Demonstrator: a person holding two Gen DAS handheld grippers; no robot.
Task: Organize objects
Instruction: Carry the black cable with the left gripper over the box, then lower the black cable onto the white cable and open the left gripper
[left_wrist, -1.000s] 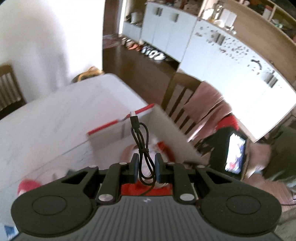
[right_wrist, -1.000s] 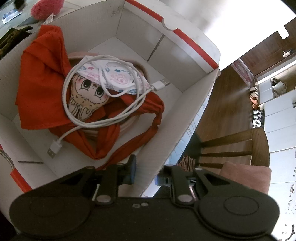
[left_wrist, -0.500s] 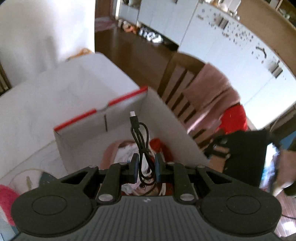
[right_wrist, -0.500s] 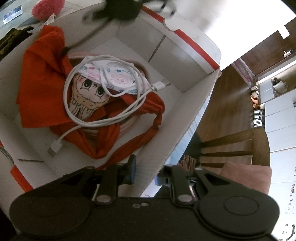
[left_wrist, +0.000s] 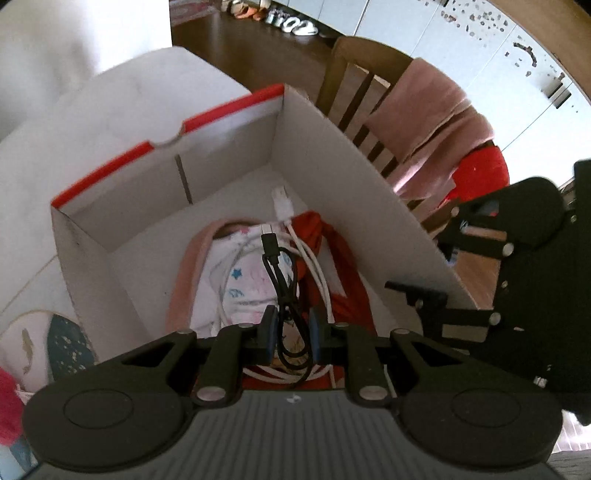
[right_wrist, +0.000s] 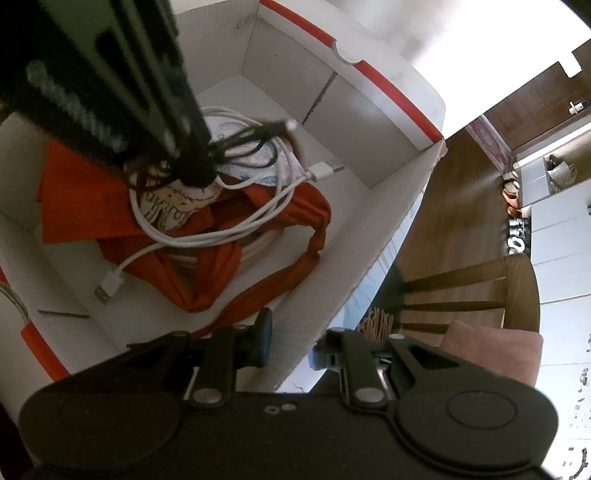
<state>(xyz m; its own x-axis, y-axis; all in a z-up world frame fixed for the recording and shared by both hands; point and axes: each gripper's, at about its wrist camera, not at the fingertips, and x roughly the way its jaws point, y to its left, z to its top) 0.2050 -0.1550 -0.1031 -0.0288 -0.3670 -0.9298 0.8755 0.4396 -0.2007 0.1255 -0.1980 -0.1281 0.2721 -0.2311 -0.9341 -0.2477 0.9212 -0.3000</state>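
Observation:
A white cardboard box (left_wrist: 332, 155) with a red rim holds an orange cloth (right_wrist: 74, 192), a doll with a patterned cap (left_wrist: 243, 280) and a coiled white cable (right_wrist: 207, 240). My left gripper (left_wrist: 291, 328) is shut on a coiled black cable (left_wrist: 284, 280) and holds it inside the box, above the doll. It shows in the right wrist view (right_wrist: 192, 166) with the black cable (right_wrist: 255, 140) hanging from it. My right gripper (right_wrist: 291, 343) straddles the box's near wall (right_wrist: 332, 295), one finger inside and one outside, shut on that wall.
The box stands on a white table (left_wrist: 110, 110). A wooden chair (left_wrist: 354, 85) with a pink cloth (left_wrist: 436, 118) stands beyond the box. A painted plate (left_wrist: 40, 343) and a pink fluffy thing (left_wrist: 7, 406) lie left of the box.
My left gripper has moved forward and down into the box with the black cable. It now fills the upper left of the right wrist view. The right gripper has stayed on the wall.

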